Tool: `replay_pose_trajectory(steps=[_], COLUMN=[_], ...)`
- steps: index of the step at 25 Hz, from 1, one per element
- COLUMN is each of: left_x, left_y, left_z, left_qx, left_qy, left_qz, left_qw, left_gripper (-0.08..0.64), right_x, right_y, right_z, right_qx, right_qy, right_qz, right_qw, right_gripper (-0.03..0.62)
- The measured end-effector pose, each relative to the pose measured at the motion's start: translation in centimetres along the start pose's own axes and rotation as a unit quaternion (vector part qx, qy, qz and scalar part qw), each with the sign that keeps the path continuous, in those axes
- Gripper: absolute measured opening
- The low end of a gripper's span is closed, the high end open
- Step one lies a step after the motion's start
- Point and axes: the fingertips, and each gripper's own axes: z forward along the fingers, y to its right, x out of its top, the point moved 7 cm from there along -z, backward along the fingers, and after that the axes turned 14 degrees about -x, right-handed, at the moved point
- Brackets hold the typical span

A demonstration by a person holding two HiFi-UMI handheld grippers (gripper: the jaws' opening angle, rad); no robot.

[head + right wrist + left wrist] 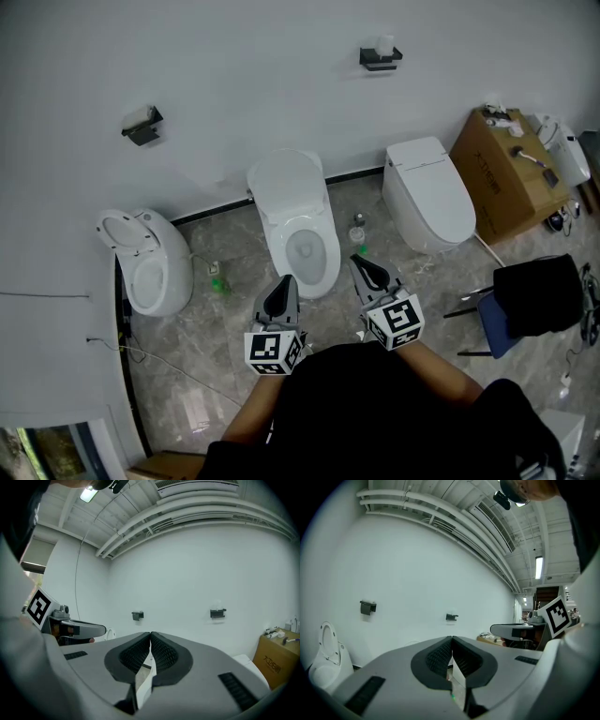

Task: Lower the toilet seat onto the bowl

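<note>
I hold both tools low in front of me, pointed at the middle toilet, because the toilet seat (pixel 289 183) I'm meant to bring down stands raised against the wall (pixel 234 84) behind its bowl (pixel 305 251). From above I can't quite separate seat from lid; they look folded up together as one pale oval.

My left gripper (pixel 286 281) has its jaws pressed together with nothing between them, and my right gripper (pixel 358 262) is likewise closed and empty. Its own camera shows the ribbed pads (pixel 140 654) meeting at the tip. Neither touches the toilet: both hang short of the bowl's front rim, one to each side. I judge that a sensible stance for reaching up and tipping the seat forward.

A second toilet (pixel 141 258) to my left has its seat up too, and a third (pixel 431 192) to my right is shut.

As for writing, the cardboard box (pixel 502 173) carries dark print on its side, too small to read. The marker cubes (pixel 274 349) bear only black-and-white square patterns, no words
</note>
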Motion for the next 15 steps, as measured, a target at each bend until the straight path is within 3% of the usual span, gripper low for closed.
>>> replay_pose_trajectory(steps=[3,7,15], left_x=[-0.2,-1.1,-1.8], left_y=[0.6,1.1,0.1], left_z=[0.4,0.9,0.4], left_qx=[0.003,0.018,0.024], left_qy=[0.001,0.01,-0.002], left_qz=[0.004,-0.02,-0.028], left_qw=[1.0,0.9996,0.9993], left_gripper=[0.015,0.015,0.015], right_x=[-0.2,-0.4,-0.8], right_y=[1.1,2.5,2.2], right_z=[-0.2,-0.3,0.1], right_qx=[0.004,0.001,0.004], right_qy=[0.0,-0.004,-0.013], right_qz=[-0.009,-0.016,-0.023], right_qw=[1.0,1.0,1.0], right_gripper=[0.038,0.037,0.037])
